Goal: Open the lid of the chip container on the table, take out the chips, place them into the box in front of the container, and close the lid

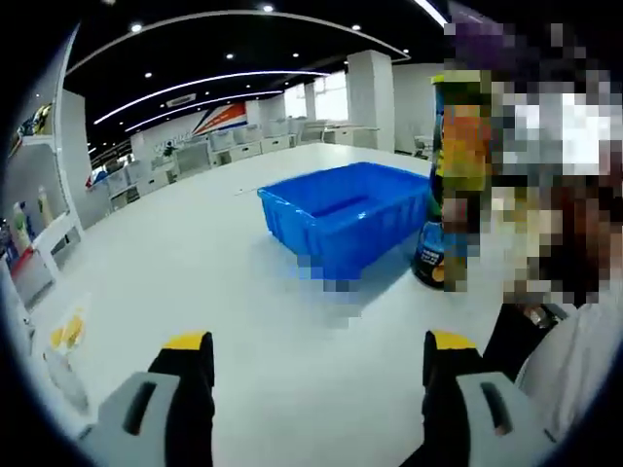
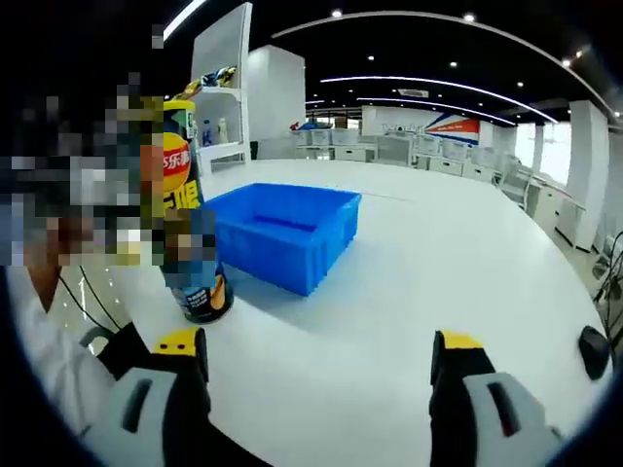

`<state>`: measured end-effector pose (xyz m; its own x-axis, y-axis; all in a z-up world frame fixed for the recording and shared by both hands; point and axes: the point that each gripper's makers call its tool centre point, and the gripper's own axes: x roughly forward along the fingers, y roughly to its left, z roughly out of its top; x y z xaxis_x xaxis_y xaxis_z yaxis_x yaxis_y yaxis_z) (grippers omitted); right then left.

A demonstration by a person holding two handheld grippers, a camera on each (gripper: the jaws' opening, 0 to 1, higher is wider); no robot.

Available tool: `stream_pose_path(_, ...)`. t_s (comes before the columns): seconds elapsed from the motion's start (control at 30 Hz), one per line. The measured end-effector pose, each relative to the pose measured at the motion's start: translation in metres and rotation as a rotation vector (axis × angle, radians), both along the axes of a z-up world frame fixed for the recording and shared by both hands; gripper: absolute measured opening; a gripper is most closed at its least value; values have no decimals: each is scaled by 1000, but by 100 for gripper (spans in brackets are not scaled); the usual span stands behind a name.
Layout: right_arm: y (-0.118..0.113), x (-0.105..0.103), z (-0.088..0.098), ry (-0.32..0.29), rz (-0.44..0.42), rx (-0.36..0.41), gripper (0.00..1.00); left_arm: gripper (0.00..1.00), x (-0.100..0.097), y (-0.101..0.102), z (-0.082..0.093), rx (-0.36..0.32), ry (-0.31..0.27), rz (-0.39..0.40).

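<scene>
**Both tongs open above the table, chip container upright beside the blue box**

The left tongs (image 1: 316, 355) are seen with jaws spread wide and nothing held between them, raised over the white table (image 1: 195, 253). The right tongs (image 2: 321, 355) are likewise spread apart and empty. The chip container (image 1: 458, 175) is found standing upright on the table, its lid in place at the top, though much of the tube is blurred by mosaic patches. In the right gripper view the chip container (image 2: 190, 224) is placed just beside the near corner of the blue box (image 2: 282, 233), with a narrow gap of table between them. The blue box (image 1: 346, 214) is an open crate, and no contents can be made out in it. Both tongs are kept well apart from the box, on the near side of it. A person's white sleeve (image 1: 574, 360) is seen close by the container. Behind the box, rows of desks (image 2: 409, 146) are visible, and white shelves (image 2: 226, 88) stand beyond the container.
</scene>
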<state>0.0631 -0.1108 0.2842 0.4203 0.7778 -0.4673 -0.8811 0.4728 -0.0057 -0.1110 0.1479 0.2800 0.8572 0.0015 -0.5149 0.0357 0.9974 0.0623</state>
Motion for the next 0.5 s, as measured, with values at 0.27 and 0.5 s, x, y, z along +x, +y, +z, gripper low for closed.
stream_pose_path(0.27,2,-4,9,-12,24,27,93,90,-1,-3,5,-10,-7,-25)
stream_pose_path(0.5,1,-2,16,-24,16,55,88,90,3,-13,13,-42,-48,-57)
